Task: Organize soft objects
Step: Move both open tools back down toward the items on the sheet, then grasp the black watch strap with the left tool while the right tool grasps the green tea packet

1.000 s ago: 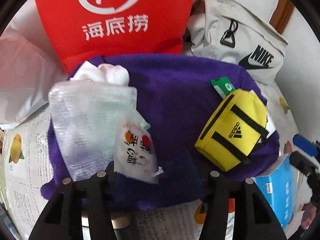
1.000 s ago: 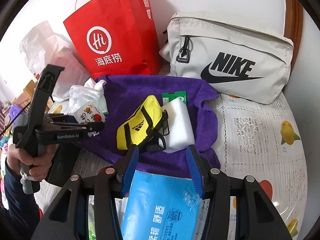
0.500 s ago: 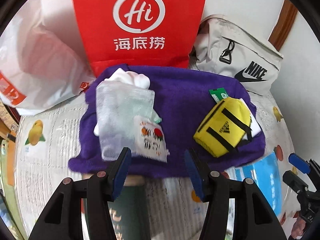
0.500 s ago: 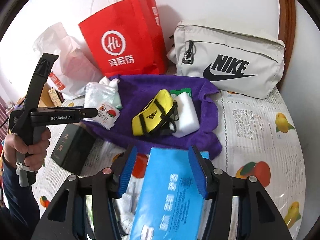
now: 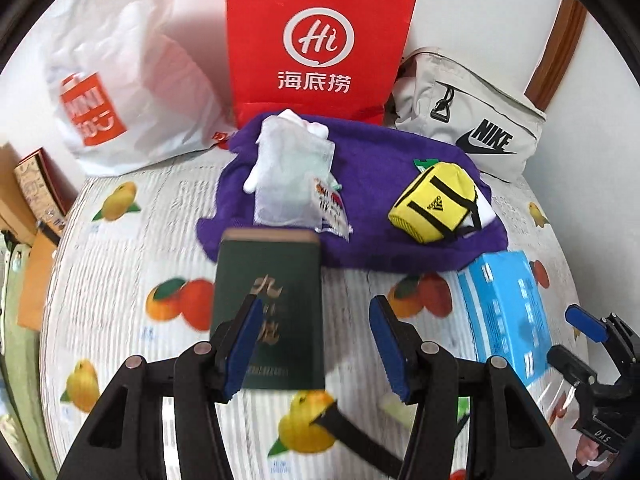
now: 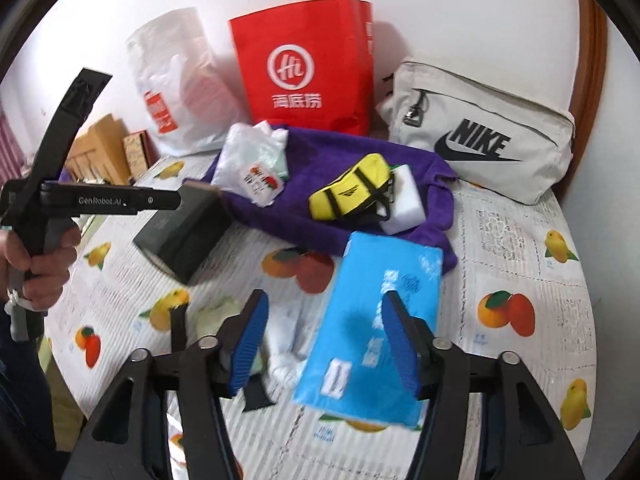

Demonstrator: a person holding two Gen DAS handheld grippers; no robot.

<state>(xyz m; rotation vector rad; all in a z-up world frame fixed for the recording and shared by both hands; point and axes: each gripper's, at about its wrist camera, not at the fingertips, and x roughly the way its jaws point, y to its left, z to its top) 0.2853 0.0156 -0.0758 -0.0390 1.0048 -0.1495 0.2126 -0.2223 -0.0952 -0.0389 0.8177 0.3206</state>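
A purple towel lies at the back of the table. On it sit a clear plastic pack with a fruit-print sachet, a small yellow Adidas pouch and a white sponge. A blue tissue pack lies in front of the towel. My left gripper is open and empty above a dark green box. My right gripper is open and empty over the tissue pack's near end.
A red paper bag, a white plastic Miniso bag and a beige Nike bag stand behind the towel. Crumpled white and green wrappers lie near the right gripper. The table has a fruit-print cloth.
Both grippers have pulled back and up from the towel. The left gripper let go of the sachet and opened. The green box and more of the table have come into view.
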